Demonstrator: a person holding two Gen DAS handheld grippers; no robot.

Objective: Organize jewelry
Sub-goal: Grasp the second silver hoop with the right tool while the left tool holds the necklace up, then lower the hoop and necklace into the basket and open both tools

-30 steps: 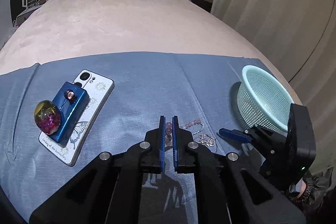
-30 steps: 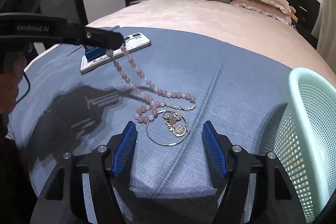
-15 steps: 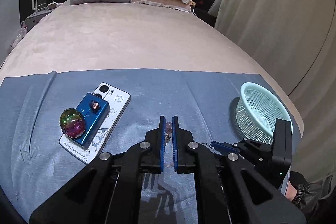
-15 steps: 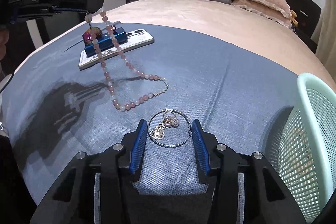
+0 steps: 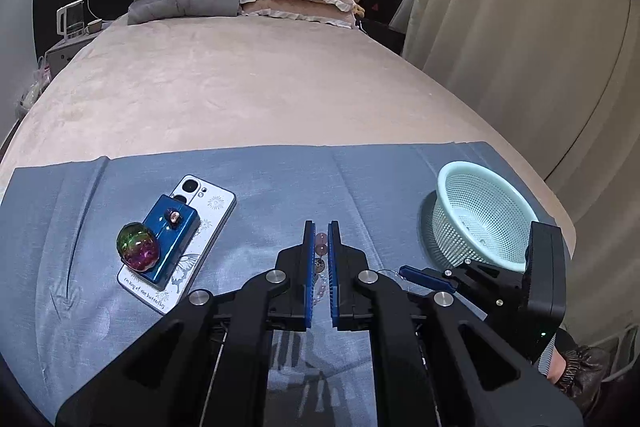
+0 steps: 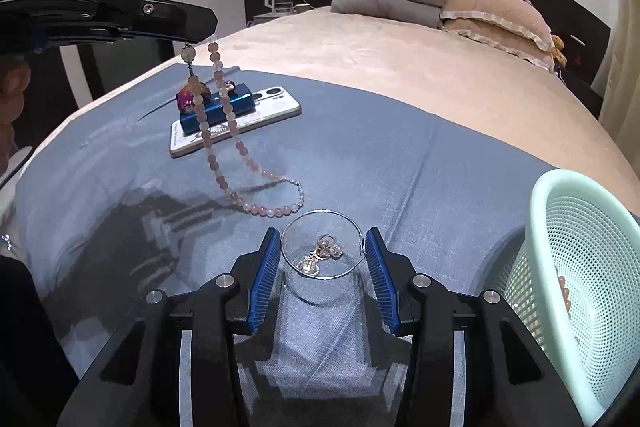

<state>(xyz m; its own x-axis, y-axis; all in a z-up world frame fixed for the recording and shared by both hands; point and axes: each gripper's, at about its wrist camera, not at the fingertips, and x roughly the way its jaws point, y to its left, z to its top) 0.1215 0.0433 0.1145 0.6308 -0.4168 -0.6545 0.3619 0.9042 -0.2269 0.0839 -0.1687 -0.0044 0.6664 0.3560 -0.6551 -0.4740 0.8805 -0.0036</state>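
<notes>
Left gripper (image 5: 321, 241) at lower centre of its view, fingers nearly closed, pinching pink beads (image 5: 321, 243) between the blue pads (image 5: 308, 267). In the right view it enters from the upper left, raised. Right gripper (image 6: 322, 255) at lower centre of its view, fingers spread, pads (image 6: 264, 279) touching either side of a hoop (image 6: 322, 245).

Left hand-held gripper (image 5: 321, 241) pinches pink beads (image 5: 321, 243) above blue cloth (image 5: 280, 187), basket (image 5: 482, 215) right
</notes>
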